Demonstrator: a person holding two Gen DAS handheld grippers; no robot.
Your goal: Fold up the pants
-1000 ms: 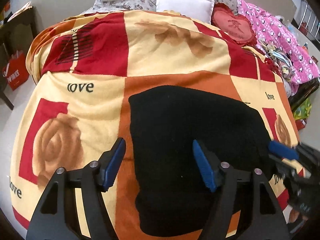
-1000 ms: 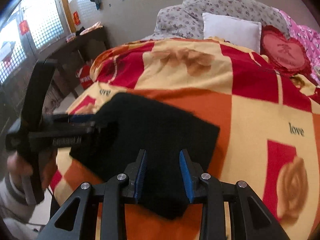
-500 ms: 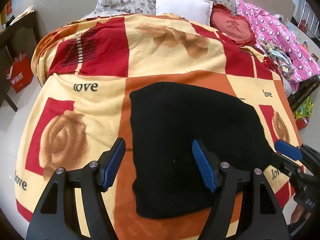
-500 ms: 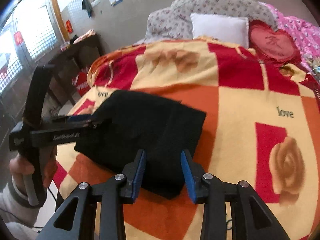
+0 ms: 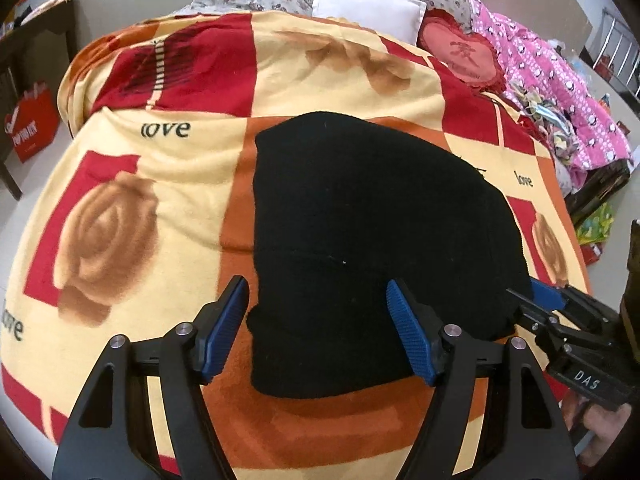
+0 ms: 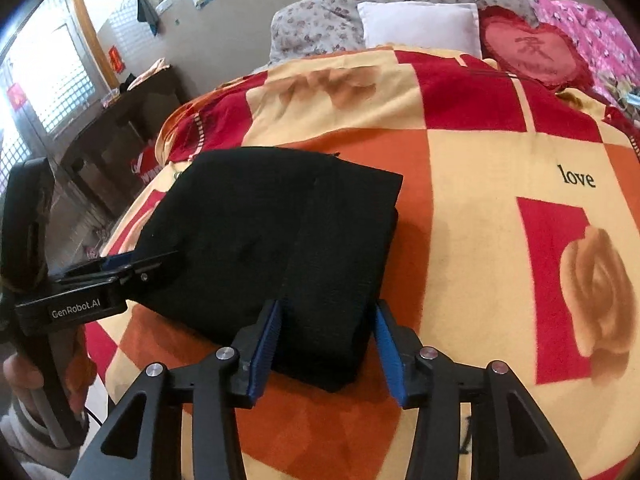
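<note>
The black pants [image 5: 372, 240] lie folded into a compact block on the patterned blanket [image 5: 168, 184]; they also show in the right wrist view [image 6: 272, 236]. My left gripper [image 5: 318, 332] is open and empty, just above the near edge of the pants. My right gripper [image 6: 326, 344] is open and empty at the pants' near right corner. In the left wrist view the right gripper [image 5: 548, 304] sits at the pants' right edge. In the right wrist view the left gripper [image 6: 120, 264] sits at the pants' left edge.
A white pillow [image 5: 364, 4], a red heart cushion [image 5: 464, 52] and pink bedding [image 5: 568, 92] lie at the head and right of the bed. A dark table [image 6: 116, 128] and a red bag [image 5: 32, 124] stand left of the bed.
Both grippers have drawn back toward me from the pants. The right gripper's jaws have opened wider. The pants lie still on the blanket.
</note>
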